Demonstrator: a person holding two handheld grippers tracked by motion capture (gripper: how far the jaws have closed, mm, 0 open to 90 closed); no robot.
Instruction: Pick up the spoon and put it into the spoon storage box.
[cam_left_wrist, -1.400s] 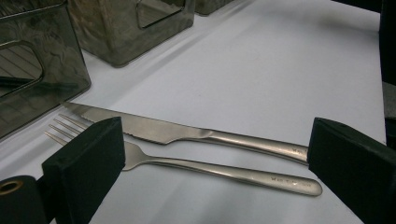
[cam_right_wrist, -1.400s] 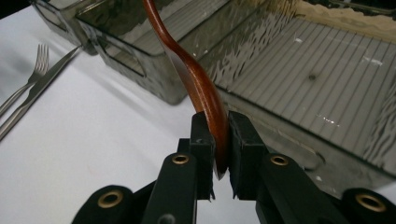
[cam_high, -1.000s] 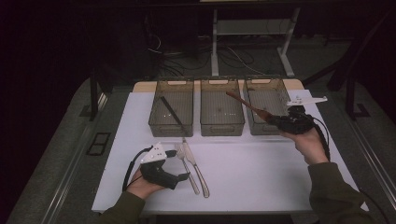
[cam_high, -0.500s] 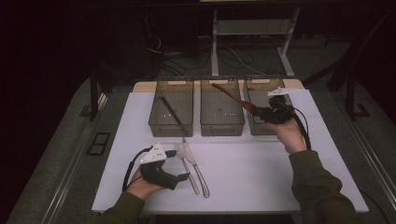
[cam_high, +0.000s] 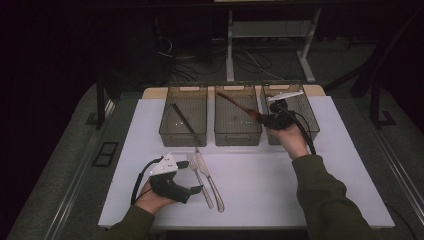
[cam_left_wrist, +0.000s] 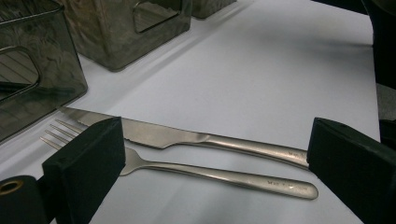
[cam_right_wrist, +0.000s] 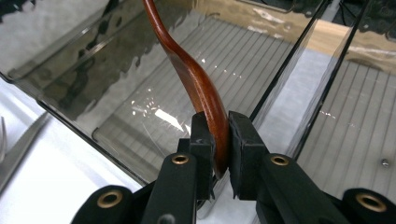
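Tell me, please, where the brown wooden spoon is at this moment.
In the high view the wooden spoon is held in the right tool, slanting above the middle bin of three, beside the right bin.

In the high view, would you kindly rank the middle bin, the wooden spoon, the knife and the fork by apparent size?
1. Middle smoky transparent plastic bin, clearly largest.
2. Silver metal table knife.
3. Silver metal fork and brown wooden spoon: close in length; the spoon is tilted, partly gripped, so unranked.
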